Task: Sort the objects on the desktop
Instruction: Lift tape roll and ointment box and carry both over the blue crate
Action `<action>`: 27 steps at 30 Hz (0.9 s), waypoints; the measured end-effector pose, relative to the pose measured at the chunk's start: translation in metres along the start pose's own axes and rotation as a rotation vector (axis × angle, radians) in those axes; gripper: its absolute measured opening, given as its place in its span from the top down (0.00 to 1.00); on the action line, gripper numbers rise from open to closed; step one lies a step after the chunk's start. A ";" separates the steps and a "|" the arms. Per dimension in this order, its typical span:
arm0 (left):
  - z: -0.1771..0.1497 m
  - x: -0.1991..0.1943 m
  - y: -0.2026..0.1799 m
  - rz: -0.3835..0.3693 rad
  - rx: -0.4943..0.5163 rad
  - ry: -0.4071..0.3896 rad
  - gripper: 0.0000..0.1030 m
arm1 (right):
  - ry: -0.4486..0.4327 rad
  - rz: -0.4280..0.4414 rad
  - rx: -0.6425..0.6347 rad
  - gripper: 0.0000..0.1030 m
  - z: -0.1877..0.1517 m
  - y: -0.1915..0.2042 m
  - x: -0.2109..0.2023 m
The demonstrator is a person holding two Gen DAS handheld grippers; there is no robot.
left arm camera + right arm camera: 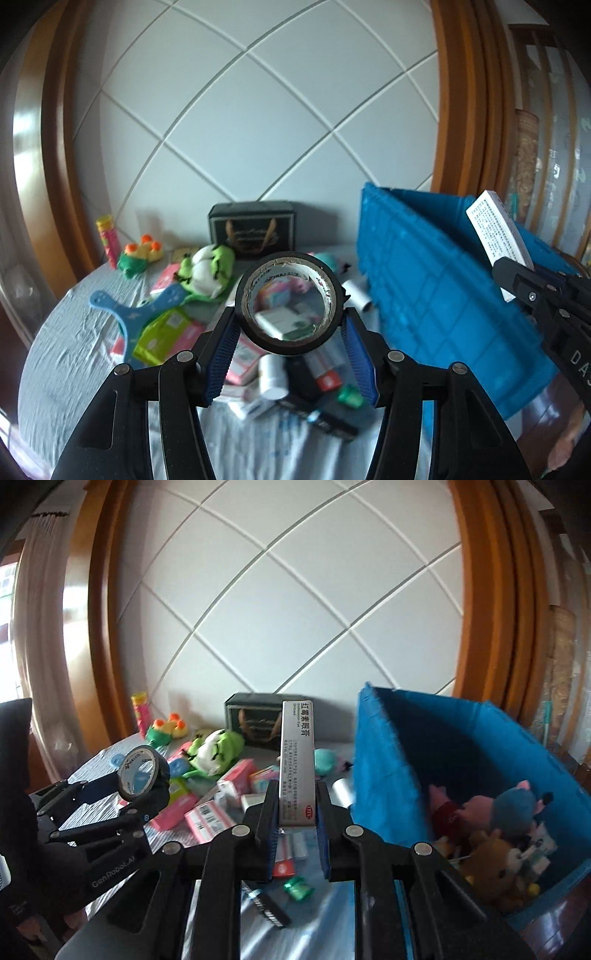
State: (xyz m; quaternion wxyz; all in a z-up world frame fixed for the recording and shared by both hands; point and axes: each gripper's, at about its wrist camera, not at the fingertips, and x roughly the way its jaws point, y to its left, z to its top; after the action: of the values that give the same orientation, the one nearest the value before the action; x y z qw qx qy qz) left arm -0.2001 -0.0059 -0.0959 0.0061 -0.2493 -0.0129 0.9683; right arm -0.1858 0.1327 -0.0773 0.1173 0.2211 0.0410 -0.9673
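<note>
Grey-clothed table bears boxes, plush toys, blue bin.

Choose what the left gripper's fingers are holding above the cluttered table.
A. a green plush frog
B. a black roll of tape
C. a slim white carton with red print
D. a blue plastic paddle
B: the black roll of tape sits clamped between the left gripper fingers, lifted over the clutter.

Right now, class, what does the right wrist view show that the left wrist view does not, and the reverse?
Only the right wrist view looks into the blue bin, where plush toys lie. Only the left wrist view looks through the tape roll to the boxes behind it. Both show the left hand-held gripper gripping the tape, the right hand-held gripper gripping a slim white box, and the cluttered table.
</note>
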 end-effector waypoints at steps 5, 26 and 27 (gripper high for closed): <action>0.019 -0.013 -0.088 -0.036 0.008 -0.039 0.46 | -0.061 -0.041 0.002 0.83 0.008 -0.082 -0.032; 0.000 0.066 -0.337 -0.089 0.130 0.228 0.46 | 0.089 -0.137 0.095 0.83 -0.049 -0.333 -0.030; -0.001 0.068 -0.339 -0.086 0.128 0.230 0.46 | 0.095 -0.137 0.098 0.83 -0.050 -0.337 -0.027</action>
State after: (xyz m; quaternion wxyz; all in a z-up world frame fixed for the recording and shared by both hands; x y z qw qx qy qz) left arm -0.2571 0.3337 -0.1196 0.0652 -0.3571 0.0391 0.9310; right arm -0.2241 0.4711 -0.1015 0.0379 0.2688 0.0142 -0.9623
